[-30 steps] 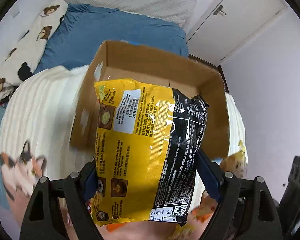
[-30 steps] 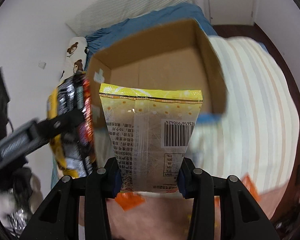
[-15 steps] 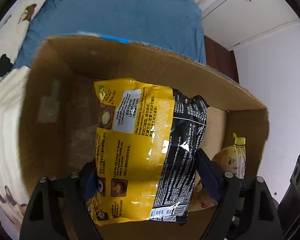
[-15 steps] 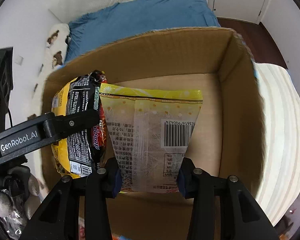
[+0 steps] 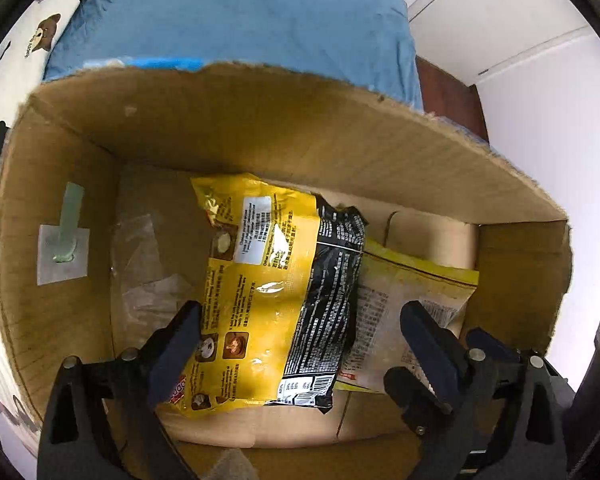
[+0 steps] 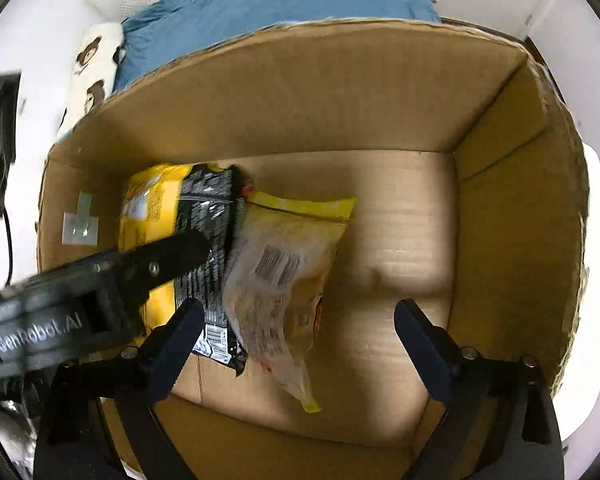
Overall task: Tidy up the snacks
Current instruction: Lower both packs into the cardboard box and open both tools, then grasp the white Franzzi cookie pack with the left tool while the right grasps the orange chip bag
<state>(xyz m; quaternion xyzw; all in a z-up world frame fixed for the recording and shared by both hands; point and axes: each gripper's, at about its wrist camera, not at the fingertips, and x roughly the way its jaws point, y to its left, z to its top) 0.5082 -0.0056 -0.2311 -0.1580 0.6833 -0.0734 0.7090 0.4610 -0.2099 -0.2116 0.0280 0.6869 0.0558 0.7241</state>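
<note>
Centrally, filling most of both views, an open cardboard box point(image 5: 260, 136) sits on a bed, with a blue blanket point(image 5: 236, 12) across the top of the frame. On the box floor, left of centre, lies the yellow-and-black snack bag point(image 5: 276, 292); its right edge overlaps the pale yellow snack packet point(image 6: 284, 272), which lies toward the middle. At the lower edge of the left wrist view, the left gripper point(image 5: 300, 332) has just been opening; its jaws stand wide, the bag lying loose between them. Likewise the right gripper point(image 6: 296, 332) has just been opening and stands wide, its pads clear of the packet. Both snacks appear light, soft and crinkly, with slippery film; the flat sealed end seams look the surest places to take hold.
</note>
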